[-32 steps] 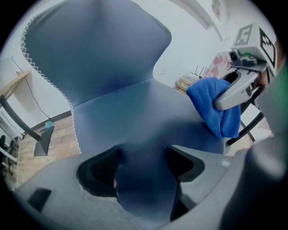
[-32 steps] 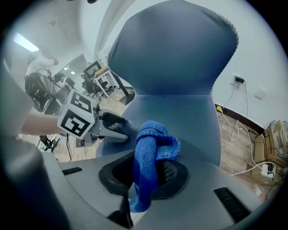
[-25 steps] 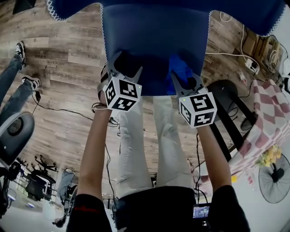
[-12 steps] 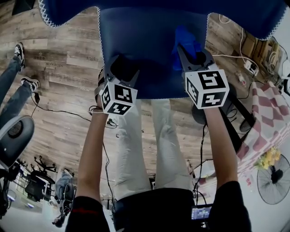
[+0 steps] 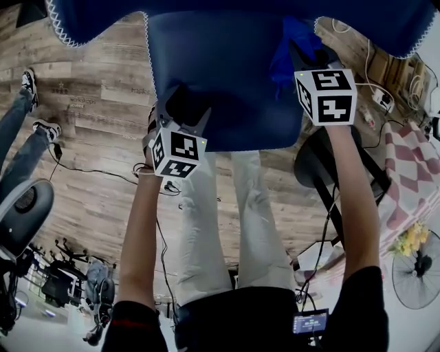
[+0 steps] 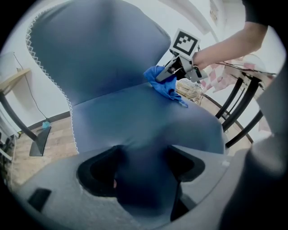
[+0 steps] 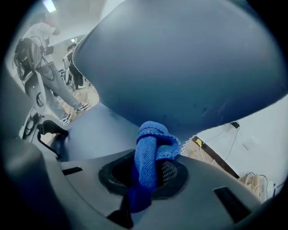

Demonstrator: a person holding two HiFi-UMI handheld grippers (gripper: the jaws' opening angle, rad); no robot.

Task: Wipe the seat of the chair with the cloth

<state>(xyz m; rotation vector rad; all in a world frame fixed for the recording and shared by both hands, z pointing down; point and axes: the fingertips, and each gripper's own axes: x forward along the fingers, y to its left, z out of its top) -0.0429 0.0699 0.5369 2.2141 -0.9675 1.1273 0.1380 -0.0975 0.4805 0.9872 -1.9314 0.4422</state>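
Note:
The blue chair seat fills the top of the head view, below its backrest. My left gripper is at the seat's front edge, its jaws closed over the padded edge. My right gripper is far back on the right side of the seat, near the backrest, shut on a bunched blue cloth. The cloth sticks up between the jaws in the right gripper view. In the left gripper view the cloth rests on the seat where it meets the backrest.
A wooden floor with cables lies below. Another person's legs stand at the left, above a black chair. To the right are a round black stool, a red-checked tablecloth and a fan.
My right gripper has slid the cloth from the seat's front edge back toward the backrest on the right side. My left gripper has stayed at the front edge.

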